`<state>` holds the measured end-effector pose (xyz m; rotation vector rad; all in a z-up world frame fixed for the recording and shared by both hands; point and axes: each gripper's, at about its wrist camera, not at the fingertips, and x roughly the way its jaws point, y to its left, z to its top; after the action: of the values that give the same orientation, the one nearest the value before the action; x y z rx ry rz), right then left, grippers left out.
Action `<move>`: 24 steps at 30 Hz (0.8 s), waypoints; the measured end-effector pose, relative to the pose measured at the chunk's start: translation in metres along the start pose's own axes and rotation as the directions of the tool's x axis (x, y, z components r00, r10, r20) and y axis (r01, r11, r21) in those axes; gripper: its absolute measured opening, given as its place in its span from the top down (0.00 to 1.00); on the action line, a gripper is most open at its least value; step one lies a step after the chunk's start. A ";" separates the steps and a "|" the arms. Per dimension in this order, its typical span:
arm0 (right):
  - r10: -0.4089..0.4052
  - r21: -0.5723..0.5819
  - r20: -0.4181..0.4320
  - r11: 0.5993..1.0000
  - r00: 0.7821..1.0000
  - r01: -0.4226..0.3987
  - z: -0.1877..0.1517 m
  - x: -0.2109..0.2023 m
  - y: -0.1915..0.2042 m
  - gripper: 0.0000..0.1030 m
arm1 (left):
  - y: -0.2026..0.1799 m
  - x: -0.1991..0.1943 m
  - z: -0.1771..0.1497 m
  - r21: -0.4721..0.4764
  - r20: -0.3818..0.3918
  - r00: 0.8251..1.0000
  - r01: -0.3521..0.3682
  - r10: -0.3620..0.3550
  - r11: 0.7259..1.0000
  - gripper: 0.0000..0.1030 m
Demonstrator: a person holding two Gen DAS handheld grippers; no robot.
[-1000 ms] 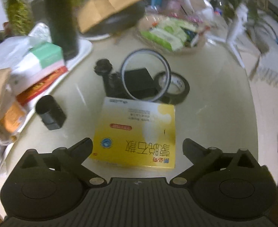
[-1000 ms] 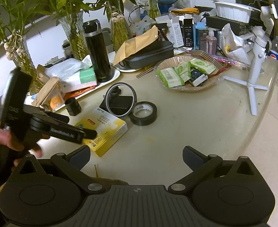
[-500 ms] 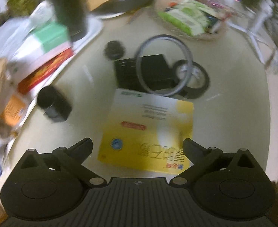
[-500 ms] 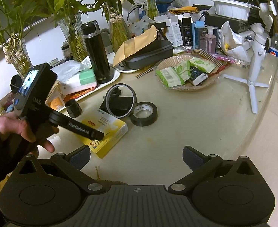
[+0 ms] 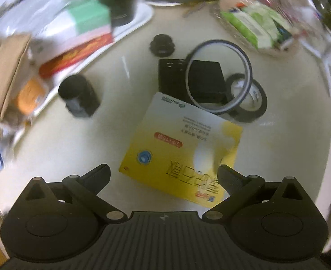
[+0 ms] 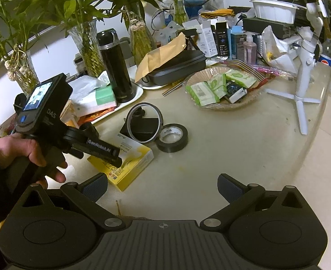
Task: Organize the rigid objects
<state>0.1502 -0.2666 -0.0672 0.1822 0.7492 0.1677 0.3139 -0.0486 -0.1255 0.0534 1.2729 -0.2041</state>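
Item 1: yellow box [image 5: 181, 148]. Flat carton lying on the table [image 5: 289, 139], its near edge between the spread fingers of the left gripper [image 5: 163, 175]. Tongs wide apart, pinching nothing; they straddle the box from above, likely so as to close on its two long sides. In the right wrist view this gripper [image 6: 111, 157] sits over the box's near end, a hand [image 6: 30, 153] around its handle.

Item 2: black block [image 5: 188, 81]. At 12 o'clock of the box, touching or nearly touching its far edge. A thin ring [image 5: 219, 76] leans against it, tilted, which is why it stands up rather than lying flat.

Item 3: roll of black tape [image 5: 248, 99]. At 1 o'clock of the box, flat on the table, the ring's low edge resting against it.

Item 4: small black cylinder [image 5: 78, 96]. At 10 o'clock of the box, standing apart.

Item 5: black knob [image 5: 162, 45]. Beyond the block at 12 o'clock, apart from it.

Item 6: right gripper [image 6: 163, 191]. Tongs spread, empty, held back over bare table at 5 o'clock of the box [image 6: 122, 157]; judged to be waiting while the left one works.

Item 7: tray [image 5: 140, 20]. At 11 o'clock, bearing a dark flask [image 5: 118, 0] and stacked cartons; a possible place for sorted things.
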 end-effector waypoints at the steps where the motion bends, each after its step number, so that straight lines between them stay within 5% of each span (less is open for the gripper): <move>1: -0.001 -0.001 0.000 1.000 1.000 0.001 0.000 0.000 0.000 0.00 | 0.001 0.000 0.000 -0.018 -0.004 1.000 0.002 -0.002 1.000 0.00; 7: -0.002 0.000 0.002 1.000 1.000 0.002 0.000 -0.001 0.000 0.00 | 0.021 0.016 0.001 -0.230 -0.030 0.996 0.077 -0.086 0.970 0.00; 14: -0.004 0.010 -0.003 1.000 1.000 0.005 0.000 -0.001 -0.002 0.00 | 0.038 0.021 0.011 -0.281 0.057 0.991 0.133 -0.122 0.951 0.10; 17: -0.003 0.012 -0.006 1.000 1.000 0.003 0.001 0.002 -0.002 0.00 | 0.041 0.017 0.018 -0.253 0.126 0.979 0.187 -0.159 0.949 0.10; 24: 0.003 0.012 -0.005 1.000 1.000 -0.003 0.001 0.003 -0.001 0.00 | 0.026 -0.003 0.020 -0.155 0.152 0.983 0.123 -0.099 0.980 0.09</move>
<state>0.1531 -0.2674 -0.0681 0.1942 0.7550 0.1663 0.3367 -0.0253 -0.1190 -0.1712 1.1457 -0.1955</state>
